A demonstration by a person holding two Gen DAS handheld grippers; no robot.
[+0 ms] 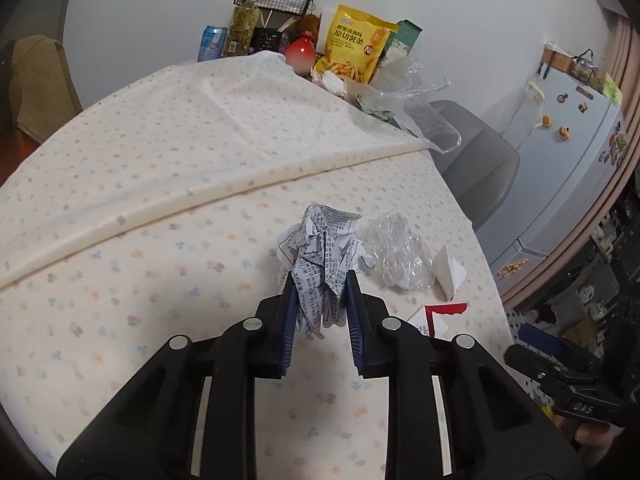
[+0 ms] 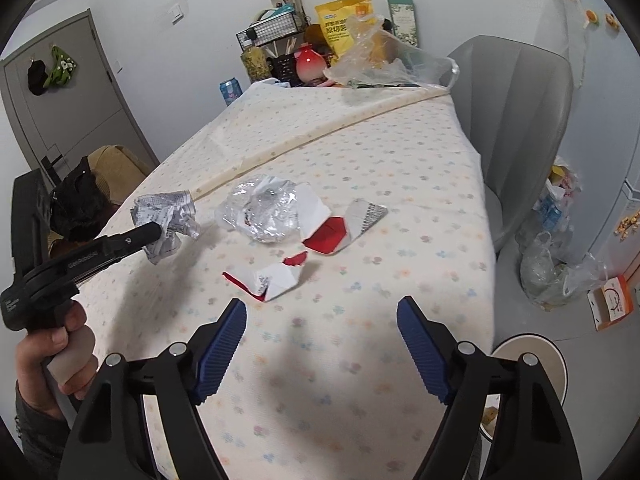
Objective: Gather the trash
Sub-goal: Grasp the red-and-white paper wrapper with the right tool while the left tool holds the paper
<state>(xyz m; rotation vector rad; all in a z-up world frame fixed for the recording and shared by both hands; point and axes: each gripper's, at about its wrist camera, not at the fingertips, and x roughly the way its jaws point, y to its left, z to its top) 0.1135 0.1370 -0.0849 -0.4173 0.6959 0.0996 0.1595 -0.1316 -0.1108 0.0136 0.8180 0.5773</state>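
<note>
Between my left fingers [image 1: 320,280] sits a crumpled wad of printed paper [image 1: 320,248], pinched from both sides by the blue pads, most of it bulging out past the tips. From the right wrist view the wad [image 2: 168,220] looks raised just off the flowered tabletop [image 2: 360,160], though I cannot tell for certain that it is clear of the cloth. To do this step well I judge I should keep the squeeze steady, since loose paper can slip or tear free, and lift straight up before carrying it, so that the trailing folds do not drag the other scraps along.

My right fingers [image 2: 322,340] are spread wide with nothing between them, low over the cloth. Just ahead of them lies a torn red and white carton scrap [image 2: 268,278]; further ahead, a second red and white scrap [image 2: 340,228], touching a crumpled clear wrapper [image 2: 260,216]. That wrapper lies just to the right of my left fingertips. These look like the next pieces to gather, and the flat ones may need a pinch at a raised edge.

Far beyond both sets of fingers, a clear plastic bag [image 2: 380,64] lies at the table's far end among a yellow snack bag [image 2: 344,24], bottles and a wire basket. Whether that bag is meant to take the trash I cannot say; no bin is plainly in view. Fine print on the wad is unreadable, and its underside is hidden by my own fingers.
</note>
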